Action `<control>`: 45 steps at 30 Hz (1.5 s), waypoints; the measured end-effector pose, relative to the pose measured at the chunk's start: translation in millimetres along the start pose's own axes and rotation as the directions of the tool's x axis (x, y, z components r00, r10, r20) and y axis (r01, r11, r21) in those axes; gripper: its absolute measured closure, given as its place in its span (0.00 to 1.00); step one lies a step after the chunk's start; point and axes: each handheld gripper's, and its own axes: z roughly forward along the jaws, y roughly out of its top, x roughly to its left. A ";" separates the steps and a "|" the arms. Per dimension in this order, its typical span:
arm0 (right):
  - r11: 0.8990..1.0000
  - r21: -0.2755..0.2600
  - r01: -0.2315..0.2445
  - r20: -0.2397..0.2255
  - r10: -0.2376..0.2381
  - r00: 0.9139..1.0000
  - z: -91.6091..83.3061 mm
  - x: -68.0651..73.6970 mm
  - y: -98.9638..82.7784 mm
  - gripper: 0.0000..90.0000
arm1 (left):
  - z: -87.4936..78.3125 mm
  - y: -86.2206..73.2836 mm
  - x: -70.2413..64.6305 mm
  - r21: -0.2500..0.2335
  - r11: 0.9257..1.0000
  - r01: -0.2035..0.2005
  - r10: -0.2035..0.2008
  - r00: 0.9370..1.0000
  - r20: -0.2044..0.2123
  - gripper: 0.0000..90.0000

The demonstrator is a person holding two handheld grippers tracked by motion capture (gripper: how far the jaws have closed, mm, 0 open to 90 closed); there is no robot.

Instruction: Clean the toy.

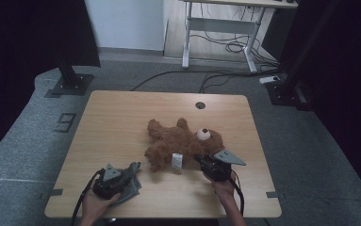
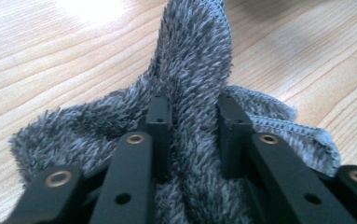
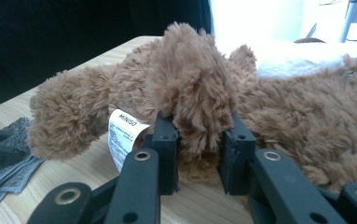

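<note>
A grey carpeted floor point(image 1: 27, 136) surrounds the pale wooden table point(image 1: 121, 117); beyond it stands a white desk frame point(image 1: 220, 23) over loose cables point(image 1: 225, 47). The brown teddy bear point(image 1: 178, 141) lies right of the table's middle, a limb clamped in the right gripper point(image 3: 199, 144). Left of the bear, the left gripper point(image 2: 192, 130) pinches a grey fuzzy cloth point(image 2: 195, 51).

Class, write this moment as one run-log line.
left gripper: shut on grey cloth | right gripper: shut on teddy bear limb | both rest on table
</note>
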 end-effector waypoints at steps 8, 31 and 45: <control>1.000 0.002 0.001 -0.001 -0.001 1.000 -0.7 -0.1 -0.6 0.79 | -14.3 7.4 0.2 -0.103 0.994 0.038 -0.035 0.999 0.037 0.82; 1.000 -0.002 -0.025 -0.029 0.025 0.999 1.5 -3.7 -2.0 0.80 | 10.2 141.9 -47.9 -0.241 0.970 -0.029 0.073 0.982 0.175 0.82; 0.999 -0.005 -0.048 -0.066 0.048 0.997 2.9 -3.7 -3.5 0.82 | 58.4 159.2 -70.5 -0.181 0.983 -0.043 0.075 0.981 0.177 0.82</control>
